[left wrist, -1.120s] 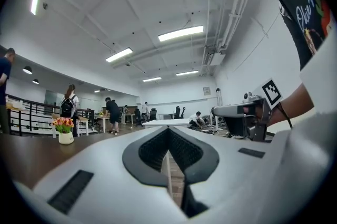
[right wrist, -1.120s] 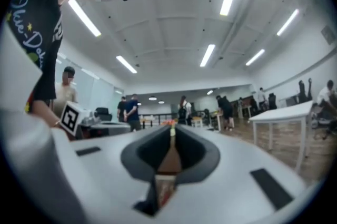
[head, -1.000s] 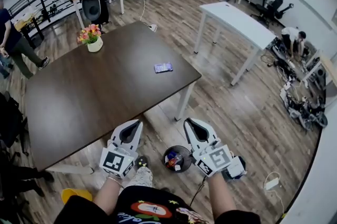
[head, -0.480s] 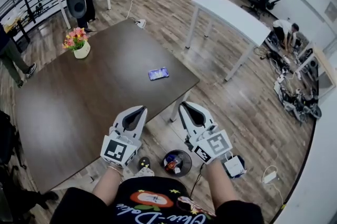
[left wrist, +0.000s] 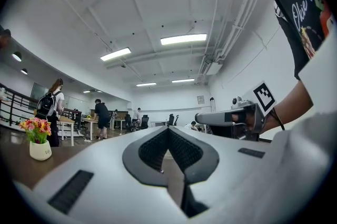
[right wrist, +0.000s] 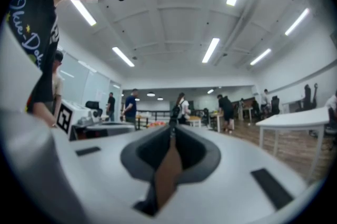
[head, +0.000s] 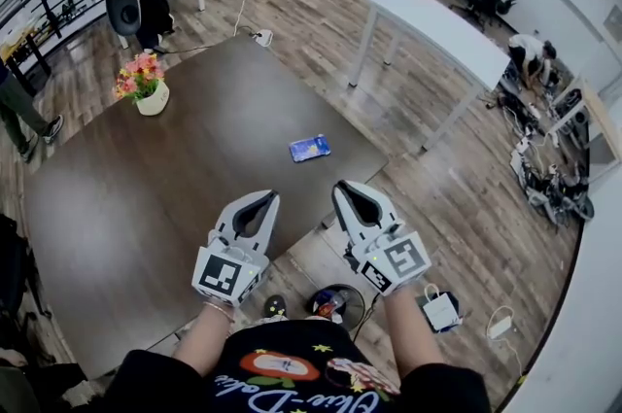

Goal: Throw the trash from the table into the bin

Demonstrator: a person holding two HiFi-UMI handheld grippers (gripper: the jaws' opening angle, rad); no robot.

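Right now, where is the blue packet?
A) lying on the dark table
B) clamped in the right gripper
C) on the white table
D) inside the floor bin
A: the blue packet lies flat on the dark table, beyond the left gripper and the right gripper, both shut and empty.

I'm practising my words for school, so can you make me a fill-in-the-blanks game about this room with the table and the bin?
1. The only trash on the brown table is a small packet coloured ____.
2. The flowers stand in a ____ pot.
3. The bin stands down on the wooden ____.
4. The left gripper and the right gripper are both shut and hold ____.

Missing words: blue; white; floor; nothing.
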